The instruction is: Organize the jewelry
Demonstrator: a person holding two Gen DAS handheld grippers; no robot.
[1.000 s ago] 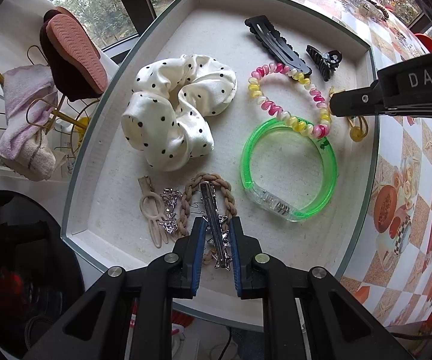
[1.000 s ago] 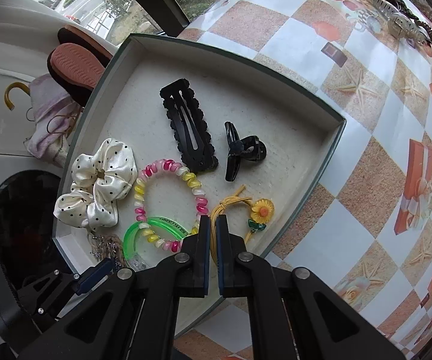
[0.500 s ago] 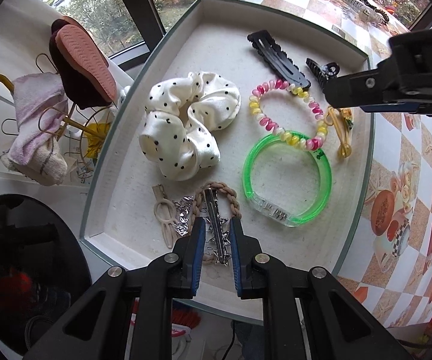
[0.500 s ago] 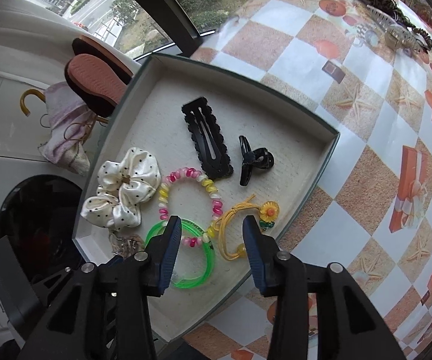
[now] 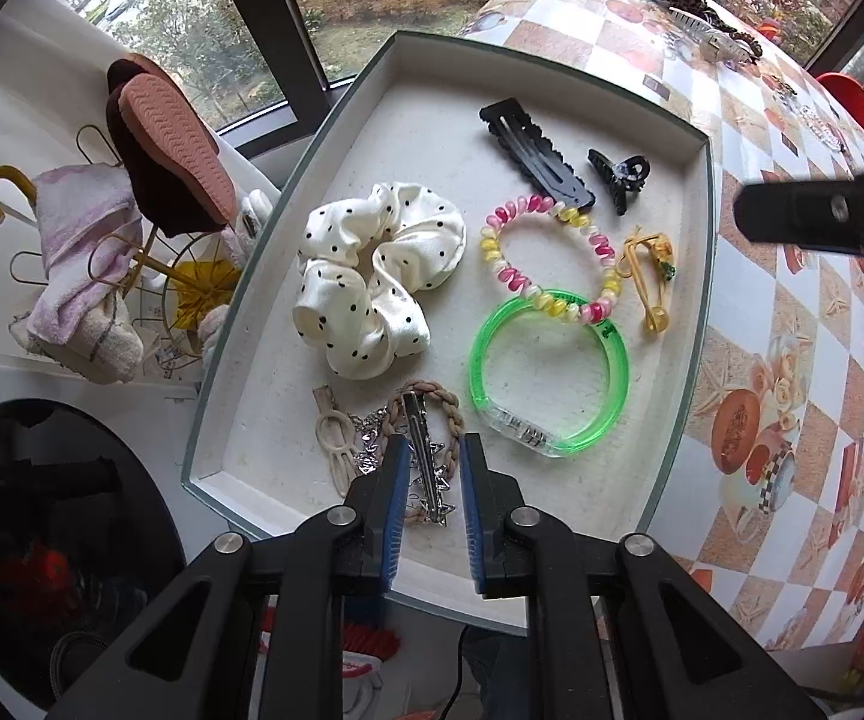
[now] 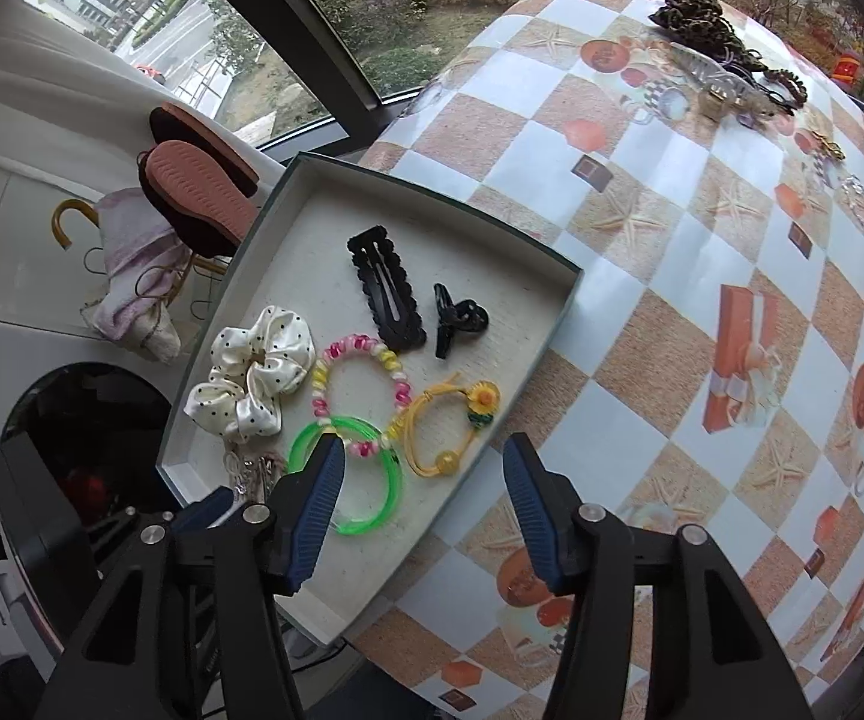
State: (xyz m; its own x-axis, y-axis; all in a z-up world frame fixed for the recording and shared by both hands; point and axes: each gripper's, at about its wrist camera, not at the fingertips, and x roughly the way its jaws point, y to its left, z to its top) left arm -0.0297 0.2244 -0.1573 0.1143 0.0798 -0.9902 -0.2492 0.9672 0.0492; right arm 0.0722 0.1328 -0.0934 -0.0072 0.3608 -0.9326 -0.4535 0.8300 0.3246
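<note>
Both tongs have just been opening. My left gripper (image 5: 429,468) stands spread above the silver spiked clip (image 5: 424,462), pads clear of it; the clip lies on a braided tie (image 5: 429,402) at the tray's (image 5: 695,300) near edge. My right gripper (image 6: 423,501) gapes wide with nothing pinched, the yellow sunflower tie (image 6: 450,423) lying loose just ahead of it. Counted in the tray: one dotted scrunchie (image 5: 372,276), one green bangle (image 5: 549,372), one coiled bead bracelet (image 5: 546,258), one black snap clip (image 5: 534,156), one black claw clip (image 5: 621,174), one beige clip (image 5: 333,435). Judged partway: a cluster of pieces (image 6: 726,81) lies far ahead on the tablecloth (image 6: 642,312), unsorted.
</note>
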